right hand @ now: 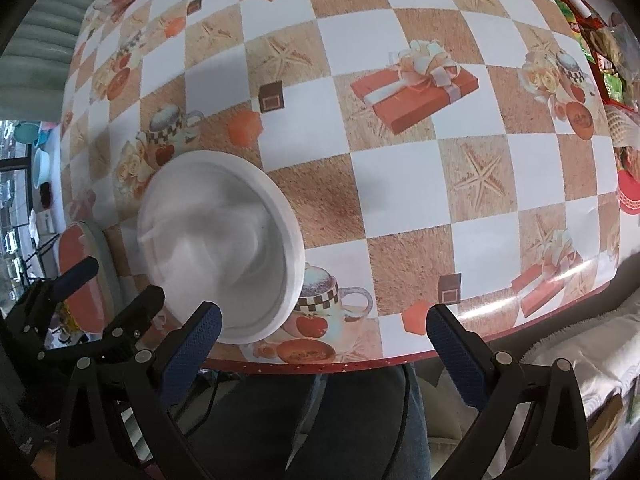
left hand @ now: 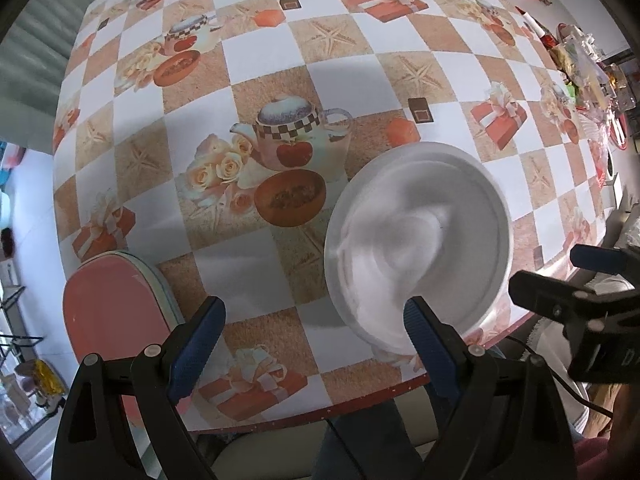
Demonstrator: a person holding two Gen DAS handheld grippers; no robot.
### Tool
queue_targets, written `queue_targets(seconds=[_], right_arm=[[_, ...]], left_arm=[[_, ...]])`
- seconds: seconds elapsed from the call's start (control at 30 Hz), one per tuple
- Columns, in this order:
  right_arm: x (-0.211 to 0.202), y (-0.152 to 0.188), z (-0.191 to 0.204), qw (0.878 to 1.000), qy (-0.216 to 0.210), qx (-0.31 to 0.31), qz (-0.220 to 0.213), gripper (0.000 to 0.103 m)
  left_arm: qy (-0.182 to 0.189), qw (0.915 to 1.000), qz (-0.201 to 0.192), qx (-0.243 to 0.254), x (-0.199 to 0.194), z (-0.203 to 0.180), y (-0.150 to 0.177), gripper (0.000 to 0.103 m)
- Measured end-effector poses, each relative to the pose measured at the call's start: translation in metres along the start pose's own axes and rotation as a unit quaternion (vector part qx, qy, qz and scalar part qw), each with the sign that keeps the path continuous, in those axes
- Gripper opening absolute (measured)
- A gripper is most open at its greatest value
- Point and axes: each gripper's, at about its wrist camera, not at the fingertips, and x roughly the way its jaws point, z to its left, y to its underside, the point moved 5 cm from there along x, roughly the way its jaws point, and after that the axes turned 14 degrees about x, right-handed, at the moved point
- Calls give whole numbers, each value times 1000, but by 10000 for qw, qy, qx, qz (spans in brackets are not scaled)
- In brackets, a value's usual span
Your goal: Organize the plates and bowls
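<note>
Both grippers spread wide and empty above the white bowl.

Left gripper (left hand: pixel 314 332) gaping, right-hand pad just over the white bowl (left hand: pixel 420 248) rim, gripping nothing. Right gripper (right hand: pixel 322 334) equally wide, left-hand pad by the same bowl's near edge. Bowl upright on the checked tablecloth (left hand: pixel 280 64), near its front edge. Left of the bowl, well apart: pink plate (left hand: pixel 116 312).

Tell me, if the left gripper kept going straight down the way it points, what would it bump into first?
Most likely the bare tablecloth. The left gripper points down with open jaws over a patch between the pink plate and the white bowl. Its right finger looks close to the bowl's rim, so it might graze it; depth is unclear.
</note>
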Motion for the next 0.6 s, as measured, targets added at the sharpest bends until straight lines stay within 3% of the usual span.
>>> queue_targets(seconds=[0.13, 0.23, 0.6], right_arm=[[14, -6, 1, 9996, 210, -2, 201, 103], [19, -12, 1, 9995, 291, -31, 119, 103], [54, -28, 10, 9995, 229, -20, 232, 103]], left_arm=[[-69, 10000, 67, 25, 8, -1, -3, 93], [-82, 9999, 92, -12, 16, -2, -7, 93], [-188, 9995, 174, -181, 50, -1, -18, 93]])
